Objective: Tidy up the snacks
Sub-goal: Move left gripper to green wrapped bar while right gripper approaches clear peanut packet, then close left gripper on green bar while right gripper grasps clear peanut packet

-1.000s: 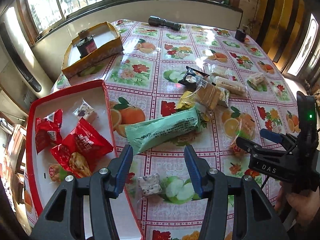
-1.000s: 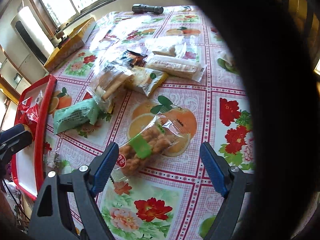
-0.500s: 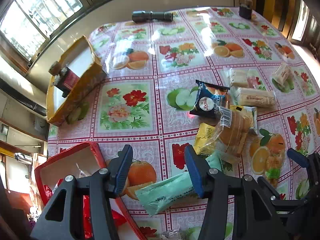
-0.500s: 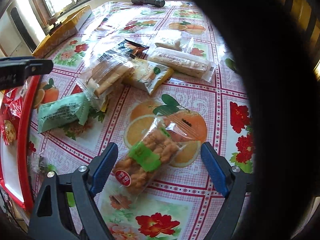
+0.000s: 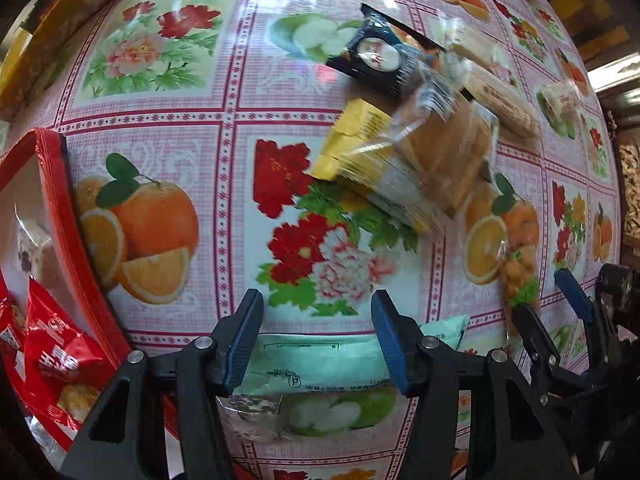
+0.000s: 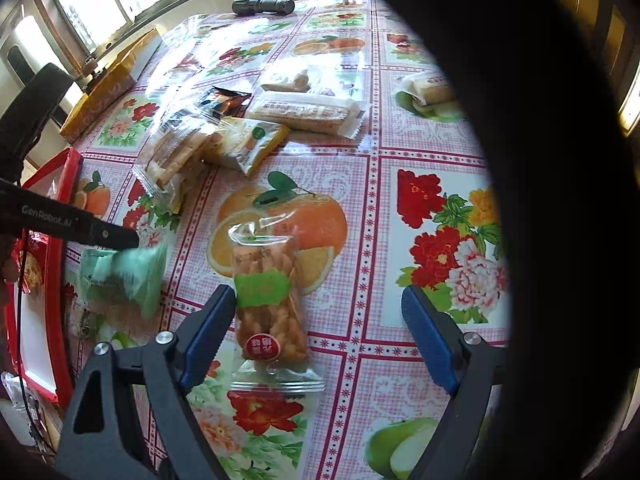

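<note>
Lowered since before, the left claw (image 5: 316, 340) straddles the green snack packet (image 5: 320, 360), fingers apart; the right claw (image 6: 316, 336), spread wide, brackets the twisted-dough snack (image 6: 268, 308).

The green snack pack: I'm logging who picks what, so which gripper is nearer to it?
Left. The left gripper has its open jaws around the green snack pack. The right gripper sits off to the pack's side, over the twisted-cracker packet.

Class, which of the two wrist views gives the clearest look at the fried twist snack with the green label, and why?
The right wrist view: the fried twist snack lies whole and sharp between the open right gripper fingers. The left wrist view shows it small at the right edge, distorted and partly hidden behind the right gripper.
</note>
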`<state>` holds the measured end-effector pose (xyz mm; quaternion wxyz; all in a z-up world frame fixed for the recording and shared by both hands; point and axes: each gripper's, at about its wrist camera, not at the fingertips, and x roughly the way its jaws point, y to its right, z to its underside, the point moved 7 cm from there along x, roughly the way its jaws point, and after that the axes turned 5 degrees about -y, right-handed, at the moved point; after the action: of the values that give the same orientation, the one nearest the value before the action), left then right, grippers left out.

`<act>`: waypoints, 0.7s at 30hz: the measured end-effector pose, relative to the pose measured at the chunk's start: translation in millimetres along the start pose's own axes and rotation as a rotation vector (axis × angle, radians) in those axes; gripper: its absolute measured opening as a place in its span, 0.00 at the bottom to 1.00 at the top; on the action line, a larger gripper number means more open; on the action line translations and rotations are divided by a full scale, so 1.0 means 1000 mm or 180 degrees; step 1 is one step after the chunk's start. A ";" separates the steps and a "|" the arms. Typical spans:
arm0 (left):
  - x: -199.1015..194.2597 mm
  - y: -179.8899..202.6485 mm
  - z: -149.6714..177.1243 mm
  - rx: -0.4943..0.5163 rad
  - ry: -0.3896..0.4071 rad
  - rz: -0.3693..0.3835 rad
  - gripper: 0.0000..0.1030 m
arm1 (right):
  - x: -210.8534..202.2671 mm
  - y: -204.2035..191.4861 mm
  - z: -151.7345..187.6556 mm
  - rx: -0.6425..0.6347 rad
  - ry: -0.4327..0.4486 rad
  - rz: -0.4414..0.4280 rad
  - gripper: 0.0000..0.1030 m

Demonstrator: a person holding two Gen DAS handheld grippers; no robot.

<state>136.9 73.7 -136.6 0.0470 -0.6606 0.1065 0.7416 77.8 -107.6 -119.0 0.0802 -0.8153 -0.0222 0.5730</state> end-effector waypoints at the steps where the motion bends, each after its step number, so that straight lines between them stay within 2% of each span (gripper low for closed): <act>1: -0.001 0.006 0.005 0.0081 0.0024 0.0050 0.54 | -0.001 0.001 0.001 -0.0019 -0.0004 -0.0016 0.83; 3: -0.006 0.018 0.014 0.0326 0.0147 0.0068 0.54 | -0.002 0.002 0.003 -0.0077 -0.0004 -0.0056 0.83; 5: -0.017 0.028 0.023 0.0619 0.0330 -0.0112 0.54 | -0.002 -0.001 0.002 -0.0182 0.0000 -0.0111 0.83; 7: -0.029 0.033 0.033 0.0748 0.0480 -0.0217 0.54 | 0.000 -0.006 0.001 -0.0305 -0.0017 -0.0141 0.83; 10: -0.045 0.036 0.049 0.0672 0.0634 -0.0079 0.54 | 0.004 -0.018 -0.003 -0.0498 -0.0008 -0.0167 0.84; 12: -0.051 0.031 0.057 0.0573 0.0697 -0.0054 0.54 | 0.009 -0.025 -0.005 -0.0698 0.0008 -0.0034 0.82; 13: -0.053 0.026 0.060 0.0499 0.0694 -0.0009 0.54 | 0.012 -0.028 -0.007 -0.0814 0.0021 0.0086 0.74; 14: -0.052 0.024 0.064 0.0414 0.0683 0.0080 0.54 | 0.013 -0.030 -0.007 -0.0947 0.0041 0.0215 0.70; 16: -0.052 0.016 0.064 0.0222 0.0633 0.0186 0.54 | 0.009 -0.032 -0.006 -0.0981 0.0050 0.0182 0.54; 18: -0.046 0.020 0.069 0.0075 0.0645 0.0250 0.54 | 0.006 -0.029 -0.005 -0.0981 0.0048 0.0197 0.43; 21: -0.036 0.023 0.069 -0.0272 0.0710 0.0268 0.54 | 0.003 -0.021 -0.003 -0.0984 0.0071 0.0170 0.42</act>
<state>69.5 69.4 -91.3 -0.0245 -0.7353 0.1070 0.6688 82.3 -87.1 -117.3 -0.0612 -0.8245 -0.0876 0.5556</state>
